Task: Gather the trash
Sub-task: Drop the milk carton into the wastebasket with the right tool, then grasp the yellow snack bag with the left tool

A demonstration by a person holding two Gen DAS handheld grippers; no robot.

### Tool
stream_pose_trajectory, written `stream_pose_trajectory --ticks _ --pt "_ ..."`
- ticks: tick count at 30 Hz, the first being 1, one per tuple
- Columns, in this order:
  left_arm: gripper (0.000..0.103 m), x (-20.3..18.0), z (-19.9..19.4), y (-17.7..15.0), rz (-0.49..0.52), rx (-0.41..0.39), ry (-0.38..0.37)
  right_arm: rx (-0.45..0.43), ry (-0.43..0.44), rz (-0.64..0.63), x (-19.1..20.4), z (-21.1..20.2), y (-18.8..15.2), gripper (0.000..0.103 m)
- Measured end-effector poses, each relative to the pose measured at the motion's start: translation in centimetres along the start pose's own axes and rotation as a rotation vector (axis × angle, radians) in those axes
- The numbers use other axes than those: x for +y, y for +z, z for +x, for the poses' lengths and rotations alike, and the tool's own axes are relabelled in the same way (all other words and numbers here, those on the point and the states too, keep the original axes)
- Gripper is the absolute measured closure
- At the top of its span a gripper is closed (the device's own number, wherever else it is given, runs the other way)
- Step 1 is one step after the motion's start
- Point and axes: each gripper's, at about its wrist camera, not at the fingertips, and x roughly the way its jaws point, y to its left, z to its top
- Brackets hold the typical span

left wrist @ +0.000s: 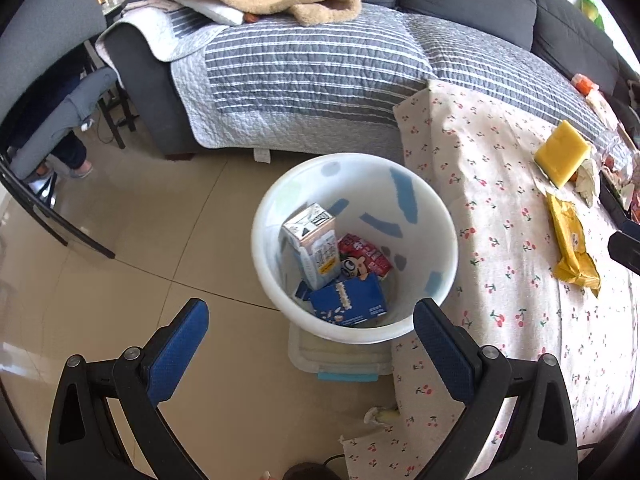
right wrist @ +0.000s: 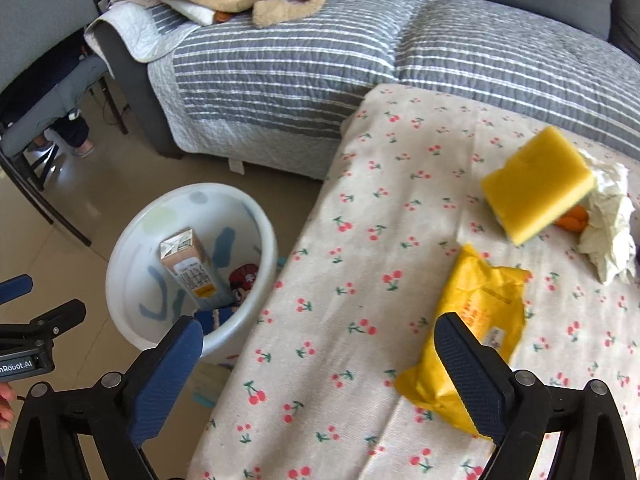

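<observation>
Left hand-held gripper [left wrist: 311,322] open, empty, above bin [left wrist: 448,236] on floor holding cartons. Right hand-held gripper [right wrist: 318,344] open, empty, over counter [right wrist: 360,240]; yellow wrapper [right wrist: 476,312] just right, sponge [right wrist: 536,186] farther.

The left gripper [left wrist: 311,318] is seen from its own wrist camera with both fingers spread wide, one blue-padded finger at the lower left of the frame and the other at the lower right; nothing is held between the pads [left wrist: 180,350]. In the right wrist view it appears again at the far left edge (only partly in frame), with a fingertip of the person's hand [right wrist: 5,406] visible just below it. The right gripper [right wrist: 318,340] is likewise spread wide and empty, its fingers occupying the lower left and lower right of its own view.
</observation>
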Motion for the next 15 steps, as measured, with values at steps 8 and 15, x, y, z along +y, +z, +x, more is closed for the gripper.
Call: stream_pose_trajectory --ticks 8,15 --pt "0.0 -6.7 -0.6 1.3 0.009 0.034 -0.123 0.003 -0.091 0.058 -6.5 -3.6 -1.3 0.005" --pt "0.0 -13.0 -1.2 2.2 0.079 0.018 -0.162 0.03 -0.158 0.112 -12.5 -6.1 -3.5 0.001"
